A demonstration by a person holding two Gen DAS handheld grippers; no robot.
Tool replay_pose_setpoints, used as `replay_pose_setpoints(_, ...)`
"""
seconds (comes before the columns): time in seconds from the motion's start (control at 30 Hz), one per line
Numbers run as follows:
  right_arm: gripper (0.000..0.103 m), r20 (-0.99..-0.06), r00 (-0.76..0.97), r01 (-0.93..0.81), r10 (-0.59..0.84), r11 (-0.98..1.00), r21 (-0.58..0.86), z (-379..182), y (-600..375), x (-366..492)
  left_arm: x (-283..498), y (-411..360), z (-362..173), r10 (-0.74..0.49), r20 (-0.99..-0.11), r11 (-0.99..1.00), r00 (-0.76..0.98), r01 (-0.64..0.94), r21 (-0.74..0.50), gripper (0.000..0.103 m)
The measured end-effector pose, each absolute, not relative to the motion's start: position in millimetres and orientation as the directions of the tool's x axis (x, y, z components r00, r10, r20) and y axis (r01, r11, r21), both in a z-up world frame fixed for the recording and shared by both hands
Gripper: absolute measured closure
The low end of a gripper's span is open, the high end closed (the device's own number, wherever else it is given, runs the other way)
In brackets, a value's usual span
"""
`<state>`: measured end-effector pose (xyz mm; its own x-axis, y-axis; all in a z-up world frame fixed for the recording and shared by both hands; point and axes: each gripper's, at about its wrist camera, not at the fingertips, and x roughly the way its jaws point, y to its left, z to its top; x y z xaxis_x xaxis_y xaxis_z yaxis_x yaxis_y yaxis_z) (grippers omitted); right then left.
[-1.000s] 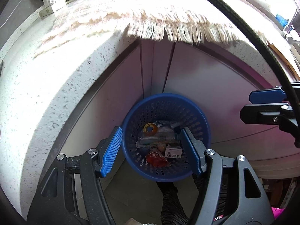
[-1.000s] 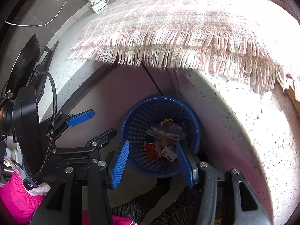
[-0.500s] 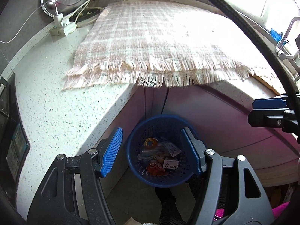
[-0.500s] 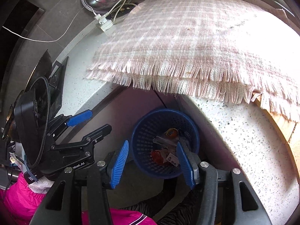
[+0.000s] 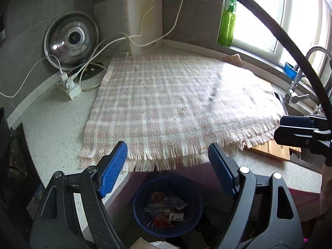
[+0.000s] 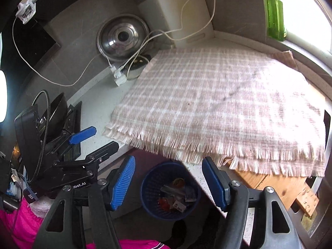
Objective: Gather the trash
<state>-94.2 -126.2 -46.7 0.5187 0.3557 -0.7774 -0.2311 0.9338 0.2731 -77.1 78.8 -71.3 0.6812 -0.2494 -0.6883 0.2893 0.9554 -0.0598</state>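
A blue mesh waste basket [image 5: 143,217] stands on the floor below the counter edge; it also shows in the right wrist view [image 6: 151,203]. Wrappers and other trash [image 5: 166,209] lie inside it [image 6: 176,197]. My left gripper [image 5: 168,170] is open and empty, above the basket at counter height. My right gripper [image 6: 169,181] is open and empty, beside it to the right. The left gripper shows at the left of the right wrist view [image 6: 83,145]. A pink plaid cloth [image 5: 178,108] with a fringe covers the counter [image 5: 54,128]; small crumbs lie on it.
A steel pot lid [image 5: 71,40], white cables and a plug adapter [image 5: 67,85] sit at the back left. A white board [image 5: 143,18] and a green soap bottle [image 5: 227,23] stand at the back. A wooden board [image 5: 269,151] and a tap [image 5: 296,87] are at the right.
Both grippers have risen from basket level to above the counter edge. The basket now looks smaller and lower, and the whole cloth and back wall have come into view.
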Motion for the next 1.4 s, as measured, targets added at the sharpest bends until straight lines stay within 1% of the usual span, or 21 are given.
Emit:
replay_pose_setpoints(0.07, 0.016, -0.754, 0.558, -0.223, 0.346, 0.938, 0.266, -34, -135, -93, -73, 72, -59, -0.256, -0.666, 0.955, 0.701, 0.292, -0.059, 0.014)
replay_pose_setpoints(0.2, 0.013, -0.719, 0.618, -0.21, 0.316, 0.949, 0.236, -13, -150, -89, -71, 57, -37, -0.255, -0.62, 0.956, 0.742, 0.29, -0.046, 0.006)
replay_pose_setpoints(0.33, 0.001, -0.683, 0.67, -0.194, 0.29, 0.957, 0.216, 3, -162, -85, -69, 45, -18, -0.25, -0.588, 0.956, 0.769, 0.292, -0.025, 0.004)
replay_pose_setpoints(0.47, 0.0, -0.673, 0.694, -0.156, 0.258, 0.965, 0.209, 13, -173, -77, -67, 34, -3, -0.225, -0.567, 0.962, 0.793, 0.273, 0.0, 0.001)
replay_pose_setpoints(0.7, 0.0, -0.656, 0.716, -0.123, 0.239, 0.968, 0.219, 23, -192, -72, -63, 27, 15, -0.221, -0.544, 0.967, 0.809, 0.253, -0.016, 0.001)
replay_pose_setpoints(0.9, 0.0, -0.634, 0.734, -0.12, 0.245, 0.965, 0.233, 30, -201, -69, -59, 20, 20, -0.203, -0.55, 0.97, 0.81, 0.243, 0.0, 0.0)
replay_pose_setpoints(1.0, 0.0, -0.626, 0.738, -0.126, 0.252, 0.963, 0.239, 32, -203, -67, -56, 19, 21, -0.223, -0.556, 0.967, 0.801, 0.252, -0.026, 0.0)
replay_pose_setpoints(1.13, 0.0, -0.604, 0.744, -0.142, 0.286, 0.951, 0.275, 35, -206, -66, -51, 23, 23, -0.272, -0.563, 0.959, 0.78, 0.267, -0.092, 0.0)
replay_pose_setpoints(1.3, 0.0, -0.589, 0.748, -0.167, 0.306, 0.946, 0.279, 38, -203, -65, -46, 29, 26, -0.318, -0.564, 0.948, 0.762, 0.275, -0.163, 0.0)
replay_pose_setpoints(1.4, 0.0, -0.584, 0.747, -0.175, 0.319, 0.941, 0.29, 38, -203, -63, -43, 30, 27, -0.323, -0.562, 0.946, 0.761, 0.272, -0.176, 0.0)
